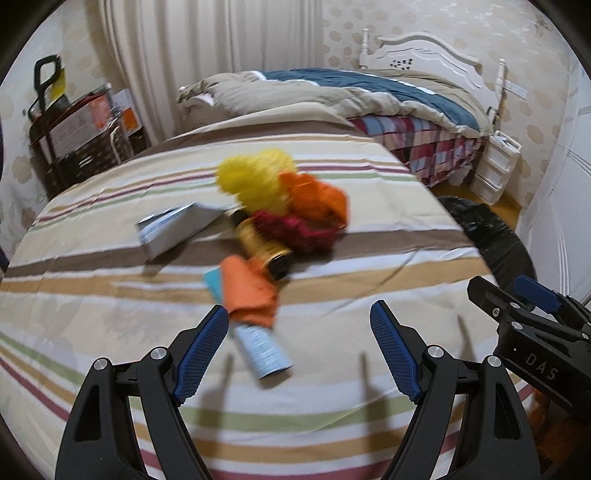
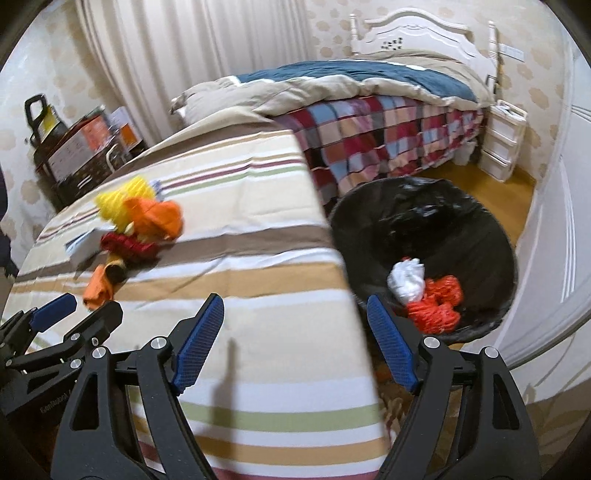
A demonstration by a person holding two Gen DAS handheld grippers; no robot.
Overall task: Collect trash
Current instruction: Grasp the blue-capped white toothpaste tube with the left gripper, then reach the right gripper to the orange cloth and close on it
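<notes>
A striped bedsheet covered the wide surface that filled most of both views, and behind it stood a bed with a checked blanket, a blue and beige quilt and a white headboard. On the floor, just beside the right edge of the striped surface, sat a bin lined with a black bag; inside it lay a crumpled white wad touching a bunch of orange-red netting. The remaining trash lay in a loose heap near the middle of the sheet: a grey flat box on the left, a yellow crumpled piece at the back, a bright orange piece beside it, a dark red piece in front of those, and a gold and black can lying on its side against them. Nearer the camera, a smaller orange scrap lay over a pale blue tube, which pointed toward the left gripper. That gripper hung above the sheet with its jaws spread and empty, the tube just beyond its left finger. The right gripper hovered over the sheet's right edge next to the bin, its jaws spread with nothing between them.
</notes>
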